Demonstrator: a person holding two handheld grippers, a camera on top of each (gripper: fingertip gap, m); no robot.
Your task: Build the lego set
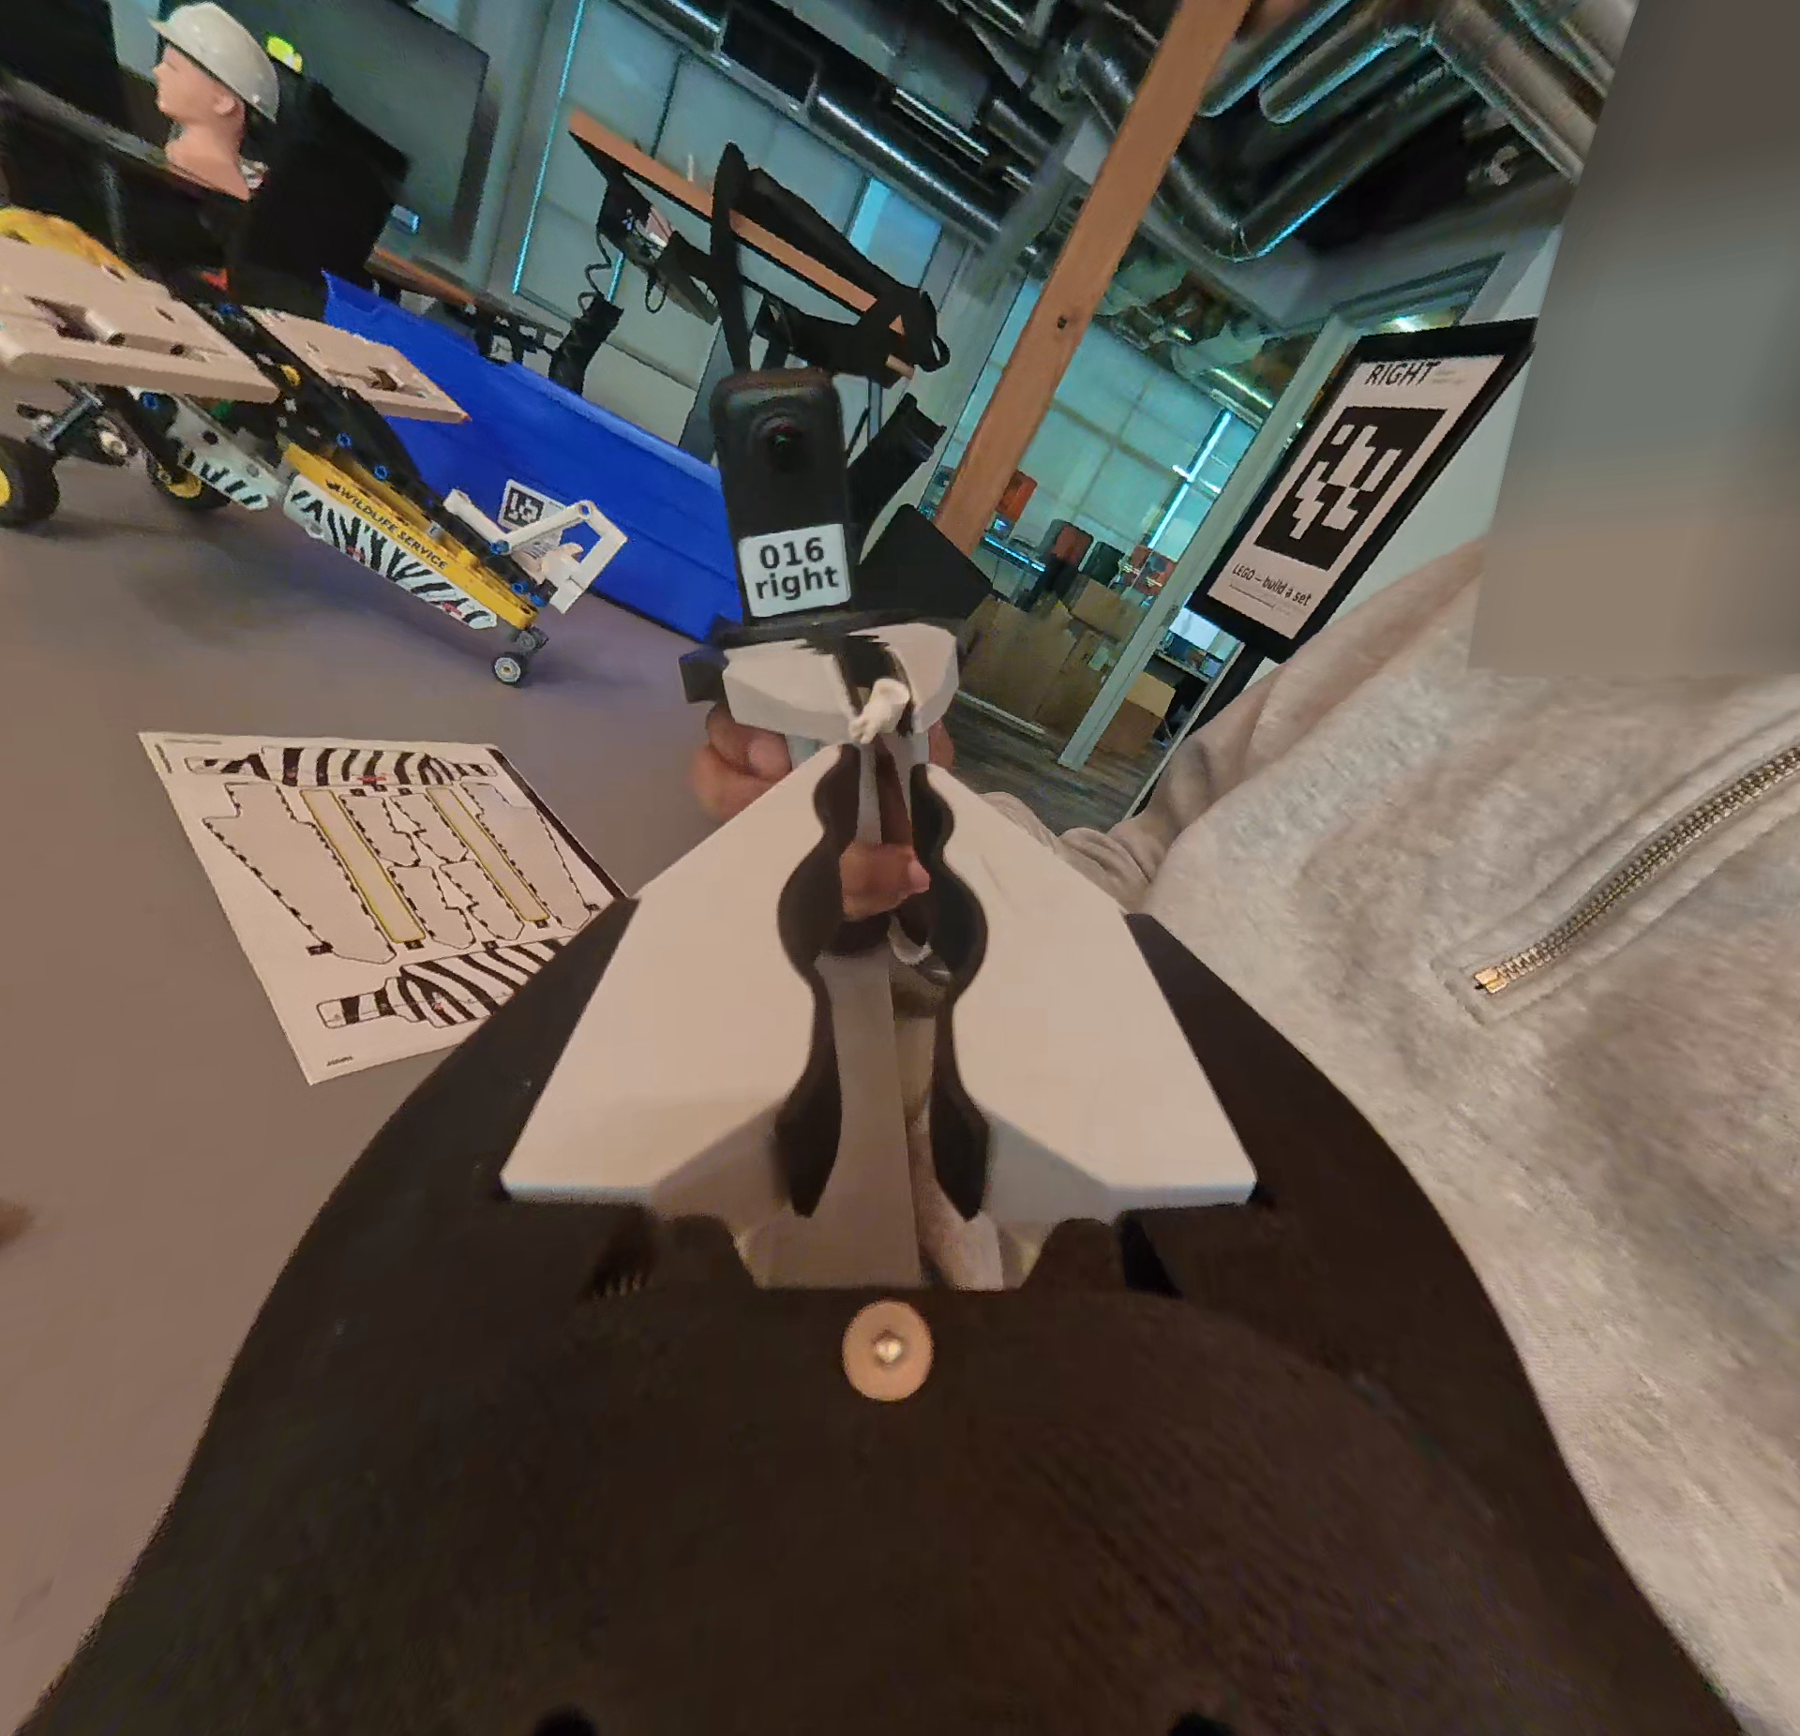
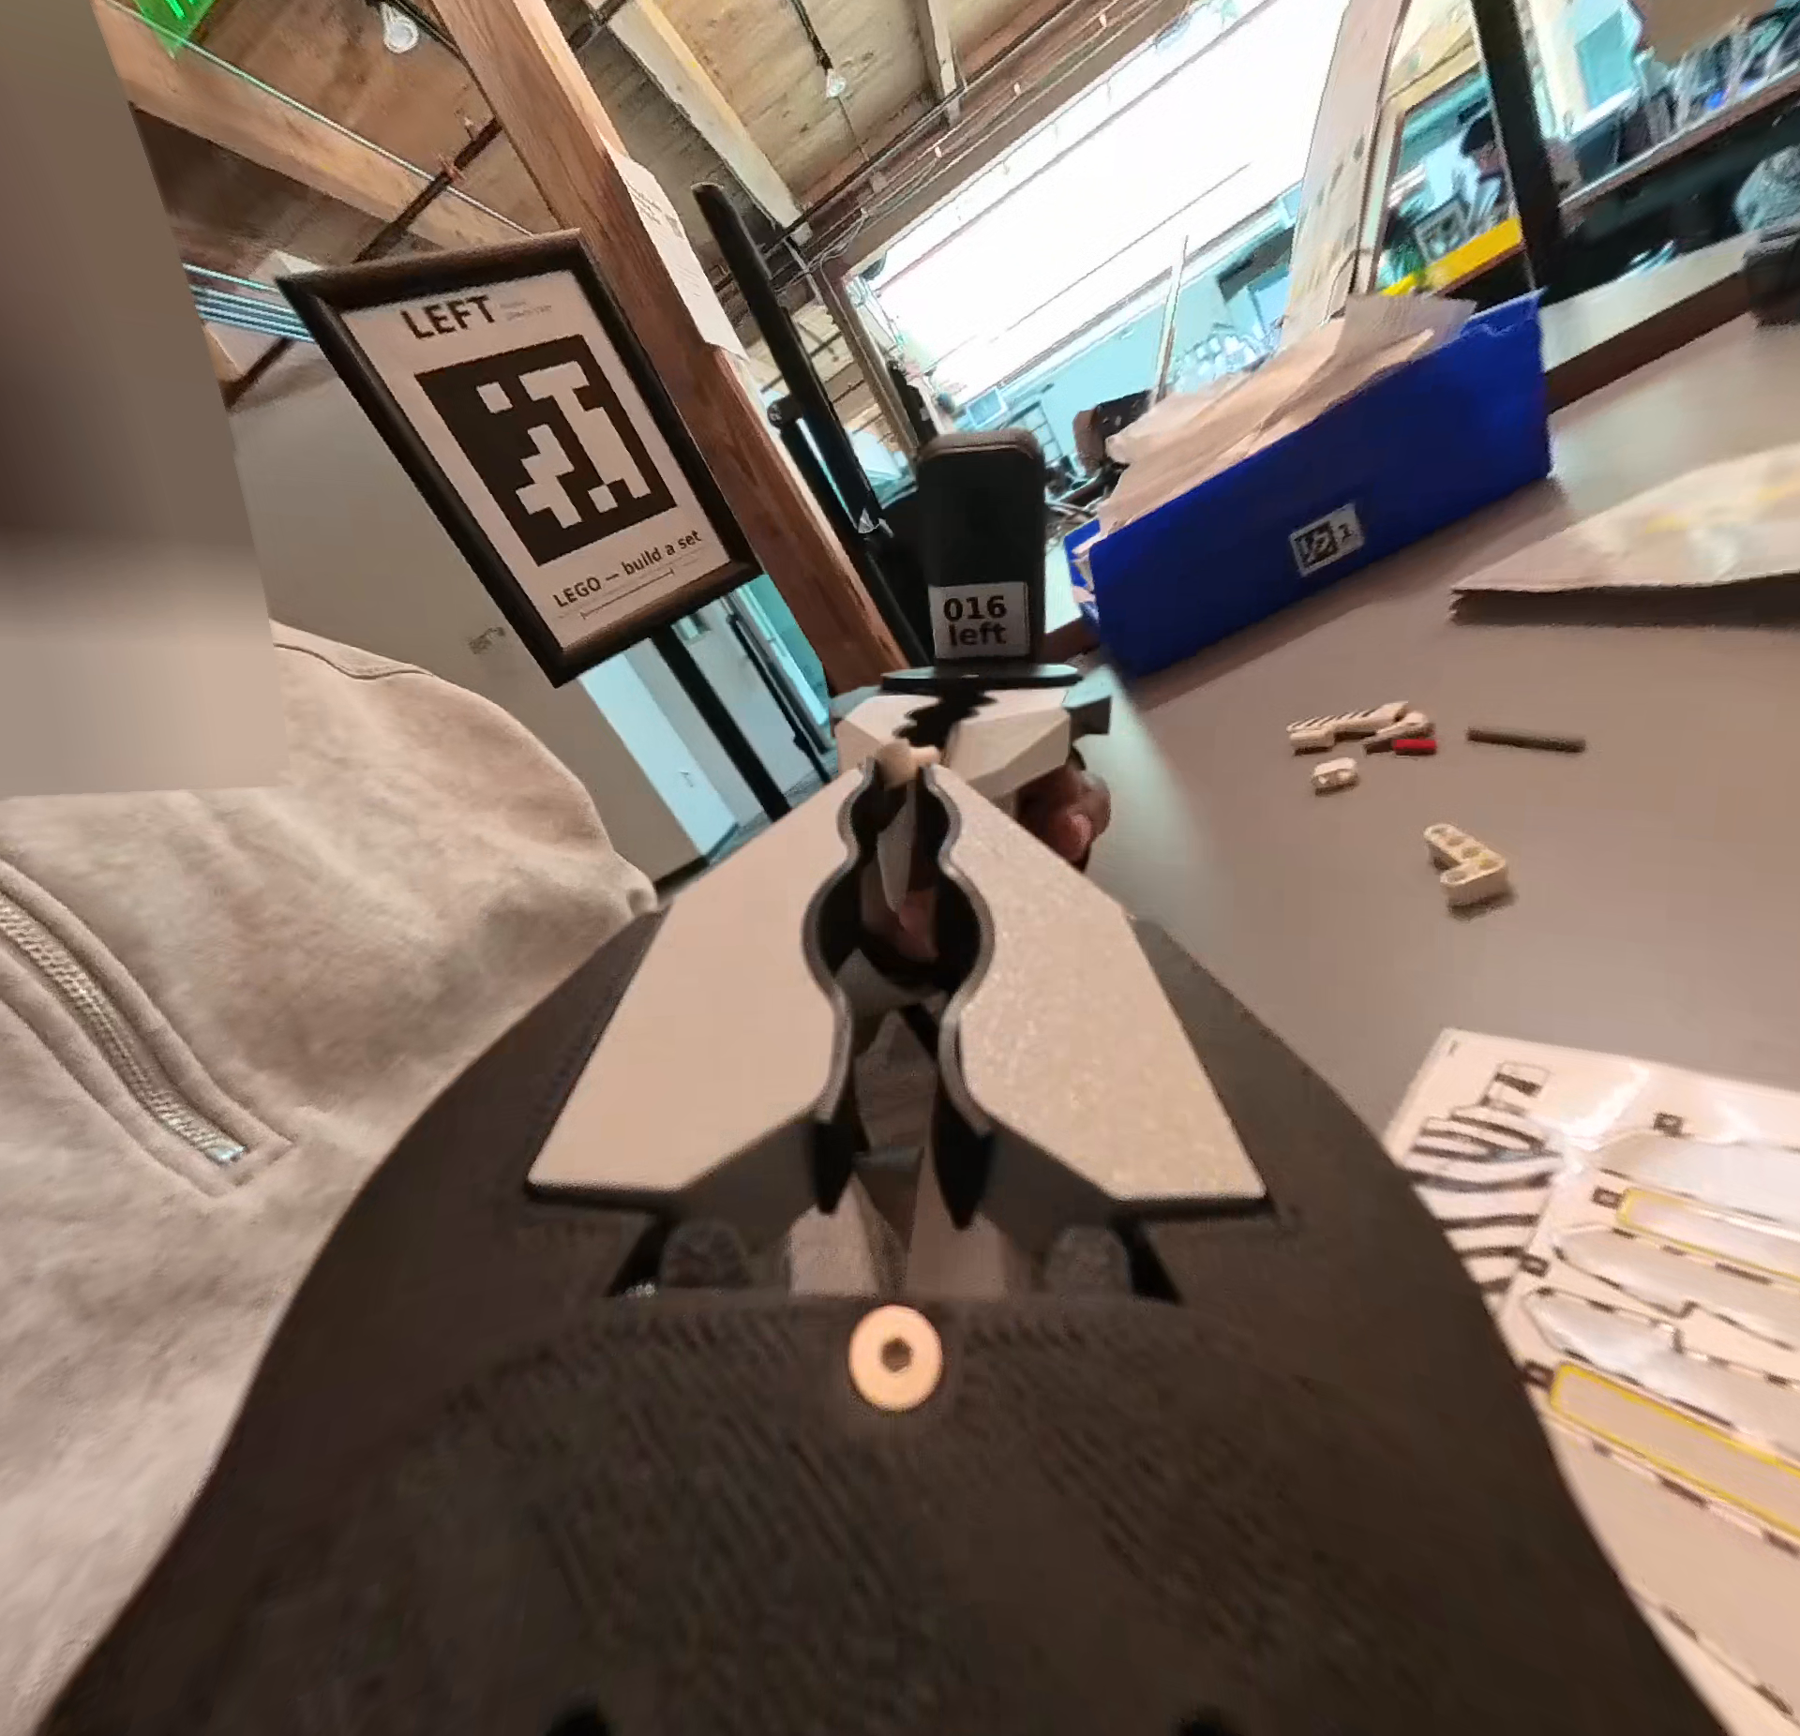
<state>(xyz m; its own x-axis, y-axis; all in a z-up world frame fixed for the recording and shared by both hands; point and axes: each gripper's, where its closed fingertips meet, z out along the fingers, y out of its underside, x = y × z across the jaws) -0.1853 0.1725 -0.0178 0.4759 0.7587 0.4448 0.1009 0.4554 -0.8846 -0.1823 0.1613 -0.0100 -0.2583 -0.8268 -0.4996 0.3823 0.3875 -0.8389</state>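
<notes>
My two grippers meet tip to tip in mid-air above the grey table [image 1: 146, 1154]. In the left wrist view my left gripper [image 1: 881, 764] is shut, and a slim white Lego piece [image 1: 870, 813] shows through the gap between its fingers. My right gripper [image 1: 862, 686] faces it, with a white peg end poking from its closed tips. In the right wrist view my right gripper [image 2: 901, 779] is shut on the same white Lego piece [image 2: 898, 847], and my left gripper [image 2: 950, 725] closes on it from the far side. A part-built yellow zebra-striped Lego vehicle [image 1: 390, 530] stands at far left.
A sticker sheet [image 1: 380, 891] lies on the table, also in the right wrist view [image 2: 1607, 1251]. Loose white pieces [image 2: 1364, 730], an angled beam [image 2: 1466, 861] and a black axle [image 2: 1524, 742] lie nearby. A blue bin [image 2: 1315, 511] and a framed sign [image 2: 516, 452] stand behind. A grey sweatshirt [image 1: 1461, 1008] is close. My left and right fingertips are right by each other. From either gripper's tips it is about 30 cm to the part-built yellow zebra-striped Lego vehicle [image 1: 390, 530].
</notes>
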